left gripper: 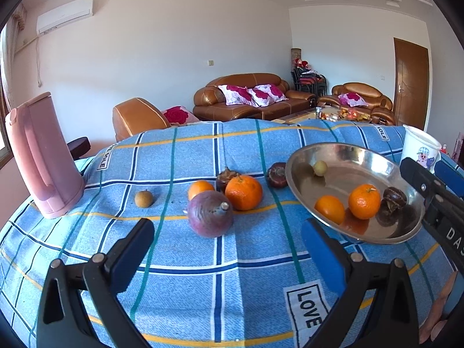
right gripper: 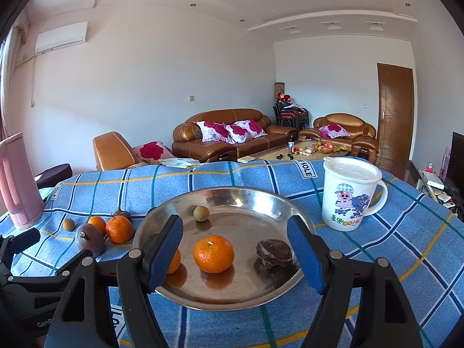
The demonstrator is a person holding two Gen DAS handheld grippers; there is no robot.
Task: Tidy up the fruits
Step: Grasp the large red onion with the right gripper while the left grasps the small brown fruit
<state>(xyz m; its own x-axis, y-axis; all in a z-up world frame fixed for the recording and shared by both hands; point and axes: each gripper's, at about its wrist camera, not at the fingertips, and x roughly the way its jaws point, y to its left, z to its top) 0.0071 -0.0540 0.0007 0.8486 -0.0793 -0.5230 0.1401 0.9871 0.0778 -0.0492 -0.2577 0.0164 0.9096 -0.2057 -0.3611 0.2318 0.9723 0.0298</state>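
Fruits lie in two groups on the blue checked worktop (left gripper: 179, 261): some loose on the cloth, some already in the steel plate (right gripper: 249, 200). Our left gripper (left gripper: 229, 249) hovers with its fingers (left gripper: 322, 249) released and wide apart, nothing between them; just ahead of them sits the purple passion fruit (left gripper: 209, 214), and beyond it a large tangerine (left gripper: 243, 192) touching a smaller orange (left gripper: 200, 189) and a dark mangosteen (left gripper: 225, 175). A small brown longan (left gripper: 143, 198) rests ahead of the left finger, well apart from that cluster, and another dark mangosteen (left gripper: 277, 175) lies just beside the plate's rim. Our right gripper (right gripper: 236, 250) is likewise released, its fingers (right gripper: 304, 255) spread over the near part of the plate. Between them we see a tangerine (right gripper: 213, 253) and a dark mangosteen (right gripper: 275, 251); an orange (right gripper: 174, 261) is partly hidden behind the left finger, and a pale longan (right gripper: 201, 213) sits farther ahead. A white lidded mug (right gripper: 348, 194) stands ahead of the right finger, a pink kettle (left gripper: 43, 156) far to the left.
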